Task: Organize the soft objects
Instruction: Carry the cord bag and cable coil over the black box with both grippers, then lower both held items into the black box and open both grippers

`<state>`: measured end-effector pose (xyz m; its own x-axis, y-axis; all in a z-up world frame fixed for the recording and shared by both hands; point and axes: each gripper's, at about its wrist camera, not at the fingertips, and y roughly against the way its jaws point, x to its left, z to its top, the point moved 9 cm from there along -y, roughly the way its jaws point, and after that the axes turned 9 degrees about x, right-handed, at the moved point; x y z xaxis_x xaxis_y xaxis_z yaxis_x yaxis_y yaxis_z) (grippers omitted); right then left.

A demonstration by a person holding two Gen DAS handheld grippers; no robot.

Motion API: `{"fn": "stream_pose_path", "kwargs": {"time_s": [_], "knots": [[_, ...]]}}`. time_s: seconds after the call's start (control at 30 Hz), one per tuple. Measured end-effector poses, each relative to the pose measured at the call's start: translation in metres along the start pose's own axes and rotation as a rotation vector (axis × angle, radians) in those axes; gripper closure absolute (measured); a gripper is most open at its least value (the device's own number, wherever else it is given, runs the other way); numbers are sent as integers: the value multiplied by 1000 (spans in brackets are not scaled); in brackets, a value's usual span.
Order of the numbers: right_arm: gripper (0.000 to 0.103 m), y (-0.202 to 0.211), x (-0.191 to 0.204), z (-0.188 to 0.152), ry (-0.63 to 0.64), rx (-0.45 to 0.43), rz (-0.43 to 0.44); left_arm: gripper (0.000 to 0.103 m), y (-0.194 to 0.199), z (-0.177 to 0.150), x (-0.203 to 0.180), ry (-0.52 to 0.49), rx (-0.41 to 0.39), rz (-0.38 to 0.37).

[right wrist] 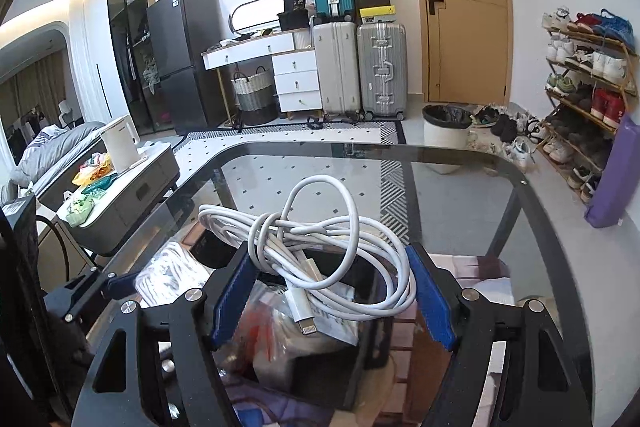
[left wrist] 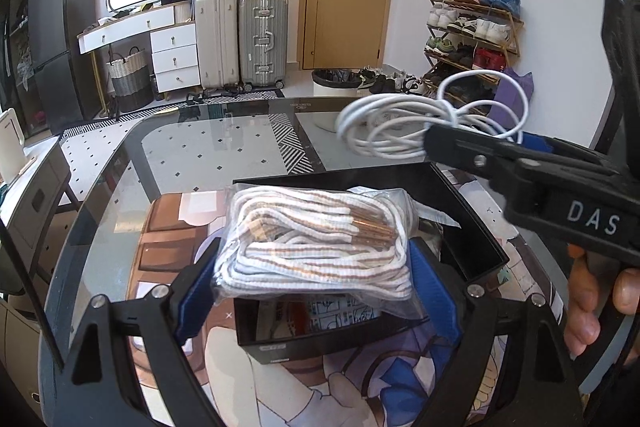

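My left gripper (left wrist: 316, 271) is shut on a clear bag of white and brown laces (left wrist: 316, 247) and holds it over an open black box (left wrist: 472, 223) on the glass table (left wrist: 224, 155). My right gripper (right wrist: 332, 287) is shut on a coiled white charging cable (right wrist: 320, 247), held above the same box (right wrist: 360, 379). The cable's plug (right wrist: 306, 323) hangs down. The cable also shows in the left wrist view (left wrist: 420, 123), above the box's far right corner. The left gripper and its bag (right wrist: 168, 275) appear at lower left in the right wrist view.
The box holds other bagged items (right wrist: 280, 339). A printed mat (left wrist: 320, 379) lies under the box. Beyond the table stand suitcases (left wrist: 244, 39), a white bin (left wrist: 336, 83), a shoe rack (left wrist: 472, 35) and a side cabinet (right wrist: 128, 179).
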<state>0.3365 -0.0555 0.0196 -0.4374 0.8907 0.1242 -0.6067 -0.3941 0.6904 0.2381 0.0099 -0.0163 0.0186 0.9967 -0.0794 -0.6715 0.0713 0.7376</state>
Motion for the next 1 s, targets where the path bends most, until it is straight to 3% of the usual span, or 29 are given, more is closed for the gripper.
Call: {"fn": "stream_pose_path", "kwargs": {"time_s": [0.1,0.2,0.4,0.63,1.0], "knots": [[26,-8,5,2,6,18,31,12,0,0,0,-8,2,0],[12,-7,6,4,16,2,45,9,2,-2,1,-13,7,-3],[9,7,-2,-7,19,-12,44,0,10,-6,8,-9,4,-1],[1,29,-7,-21,39,-39,57,0,32,-8,14,6,-45,-16],[1,51,10,-50,102,-86,90,0,59,-19,30,26,-114,22]]}}
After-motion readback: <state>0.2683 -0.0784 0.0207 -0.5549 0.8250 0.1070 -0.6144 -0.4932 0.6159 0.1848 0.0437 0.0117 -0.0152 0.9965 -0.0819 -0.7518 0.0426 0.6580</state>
